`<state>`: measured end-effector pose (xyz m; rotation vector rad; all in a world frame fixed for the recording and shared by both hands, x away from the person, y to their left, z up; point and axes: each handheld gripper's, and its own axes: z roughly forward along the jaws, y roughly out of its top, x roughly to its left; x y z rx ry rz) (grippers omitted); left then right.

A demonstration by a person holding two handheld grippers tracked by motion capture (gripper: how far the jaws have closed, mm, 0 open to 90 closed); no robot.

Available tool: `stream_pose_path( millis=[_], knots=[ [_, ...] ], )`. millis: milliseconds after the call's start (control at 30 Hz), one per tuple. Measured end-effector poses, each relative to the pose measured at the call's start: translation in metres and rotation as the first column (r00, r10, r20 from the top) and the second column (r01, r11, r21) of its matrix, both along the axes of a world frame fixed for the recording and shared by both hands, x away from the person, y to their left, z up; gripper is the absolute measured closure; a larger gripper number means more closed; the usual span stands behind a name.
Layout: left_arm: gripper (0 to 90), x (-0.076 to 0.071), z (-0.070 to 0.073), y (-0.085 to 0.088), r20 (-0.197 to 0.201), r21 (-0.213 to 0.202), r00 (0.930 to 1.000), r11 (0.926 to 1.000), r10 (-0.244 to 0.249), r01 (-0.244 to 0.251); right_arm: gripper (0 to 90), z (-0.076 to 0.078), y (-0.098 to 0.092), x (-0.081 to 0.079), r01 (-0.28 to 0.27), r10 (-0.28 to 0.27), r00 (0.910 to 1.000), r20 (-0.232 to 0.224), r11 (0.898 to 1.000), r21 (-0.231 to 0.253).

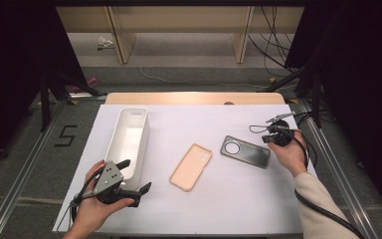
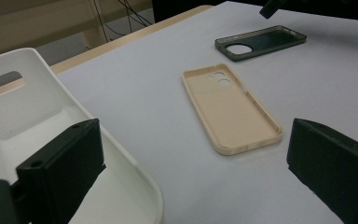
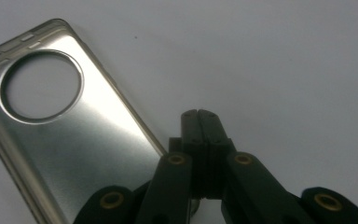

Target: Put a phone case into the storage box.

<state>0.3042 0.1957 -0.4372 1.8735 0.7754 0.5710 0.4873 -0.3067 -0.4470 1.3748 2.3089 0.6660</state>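
Two phone cases lie on the worktop: the dark case [image 1: 245,151] sits at about three o'clock of the beige case [image 1: 191,167], and the right gripper [image 3: 199,114], jaws pressed together on nothing, hovers just beside its long edge. Risk here: closed jaws could nudge the slick case along the white sheet [image 1: 219,199] instead of gripping it. The left gripper [image 1: 135,175] waits wide open and empty by the white bin [image 1: 127,144]; beyond are grey floor, cables and black curtains.
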Motion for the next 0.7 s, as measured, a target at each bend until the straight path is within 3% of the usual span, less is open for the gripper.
stream_pose_path(
  millis=[267,700],
  knots=[
    [3.6,0.000,0.000,0.000,0.002,0.003,1.0000,1.0000,-0.001,0.001,90.0,-0.013,-0.006,0.007,0.017,-0.018,0.9982,-0.056,1.000,-0.012],
    [3.6,-0.001,0.000,0.000,0.003,-0.001,1.0000,1.0000,-0.001,0.001,90.0,-0.016,-0.005,0.007,-0.002,0.000,0.9930,-0.118,1.000,-0.020]
  ],
)
